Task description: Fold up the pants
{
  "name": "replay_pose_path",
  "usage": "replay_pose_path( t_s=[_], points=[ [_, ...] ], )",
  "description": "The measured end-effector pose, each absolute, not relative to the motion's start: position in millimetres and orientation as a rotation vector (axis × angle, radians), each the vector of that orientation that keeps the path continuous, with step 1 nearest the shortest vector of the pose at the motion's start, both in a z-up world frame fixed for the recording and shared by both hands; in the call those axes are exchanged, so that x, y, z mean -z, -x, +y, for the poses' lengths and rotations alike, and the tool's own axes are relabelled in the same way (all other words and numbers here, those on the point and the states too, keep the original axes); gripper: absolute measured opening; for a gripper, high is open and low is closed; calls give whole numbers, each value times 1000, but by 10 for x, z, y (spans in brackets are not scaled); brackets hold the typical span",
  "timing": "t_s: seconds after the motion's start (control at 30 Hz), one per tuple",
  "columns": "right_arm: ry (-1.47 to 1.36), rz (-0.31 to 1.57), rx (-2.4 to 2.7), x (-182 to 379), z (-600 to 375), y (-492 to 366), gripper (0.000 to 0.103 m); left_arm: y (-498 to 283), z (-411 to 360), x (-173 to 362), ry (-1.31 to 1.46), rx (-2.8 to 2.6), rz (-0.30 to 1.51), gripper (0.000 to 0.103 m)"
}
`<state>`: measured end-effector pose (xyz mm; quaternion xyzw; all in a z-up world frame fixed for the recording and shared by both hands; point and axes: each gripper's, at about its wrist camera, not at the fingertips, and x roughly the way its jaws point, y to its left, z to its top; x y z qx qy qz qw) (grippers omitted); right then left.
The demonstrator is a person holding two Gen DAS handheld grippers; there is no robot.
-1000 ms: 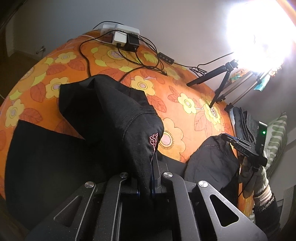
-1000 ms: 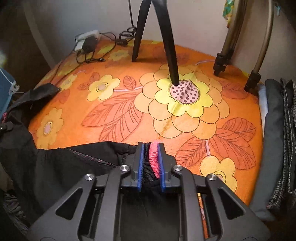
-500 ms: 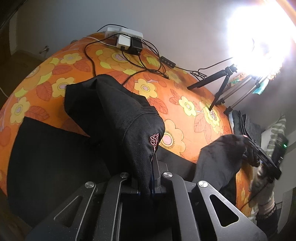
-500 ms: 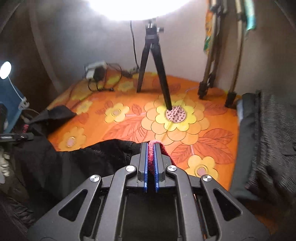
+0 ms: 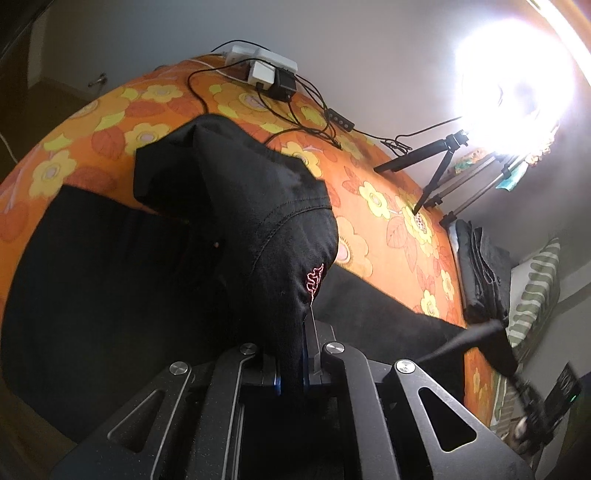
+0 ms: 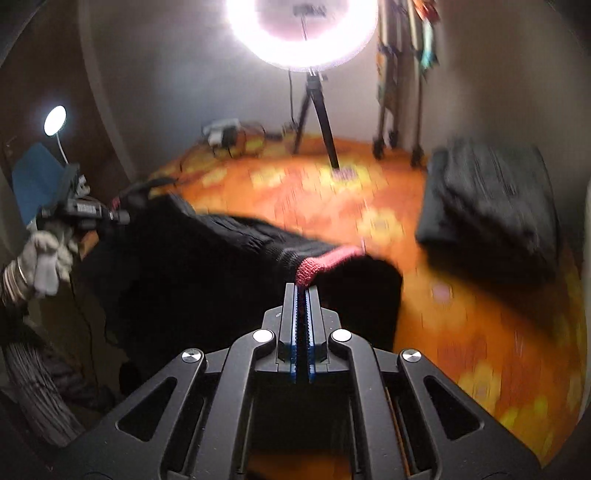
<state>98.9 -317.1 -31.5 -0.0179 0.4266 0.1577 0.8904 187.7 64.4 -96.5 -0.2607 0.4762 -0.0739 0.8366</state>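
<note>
Black pants (image 5: 236, 206) with a small pink logo (image 5: 314, 277) lie partly on the orange flowered bed cover (image 5: 373, 206) and are lifted at two places. My left gripper (image 5: 295, 354) is shut on a black fold just below the logo. My right gripper (image 6: 303, 290) is shut on the waistband's pink ribbed edge (image 6: 328, 260), held up above the bed. The pants (image 6: 207, 266) stretch from there to the left gripper (image 6: 92, 214), which a gloved hand (image 6: 44, 254) holds. In the left wrist view the right gripper (image 5: 532, 406) is a blur at the lower right.
A stack of folded dark clothes (image 6: 491, 206) sits at the bed's right side, with a striped pillow (image 5: 535, 291) beyond it. A power strip with chargers (image 5: 266, 66) and cables lies at the far edge. A tripod (image 6: 314, 118) with a ring light (image 6: 303, 29) stands on the bed.
The right gripper has closed fully on the waistband, then risen and drawn back, stretching the bunched cloth out into a band. The left gripper has shifted a little, still holding its fold.
</note>
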Motion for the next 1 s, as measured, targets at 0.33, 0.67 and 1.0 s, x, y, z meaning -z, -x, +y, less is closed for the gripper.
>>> replay_pose_path(
  t_s=[0.33,0.67,1.0],
  points=[
    [56,1054,-229,780,-3446,-446,0,-1685,728,1018,572,141,1014,5],
    [140,1045,-304,492,-3168,-655,1,-1543,842,1046,627,144,1016,7],
    [139,989,-583,283,-1930,-1302,47,-1397,1074,1087,662,113,1005,10]
  ],
)
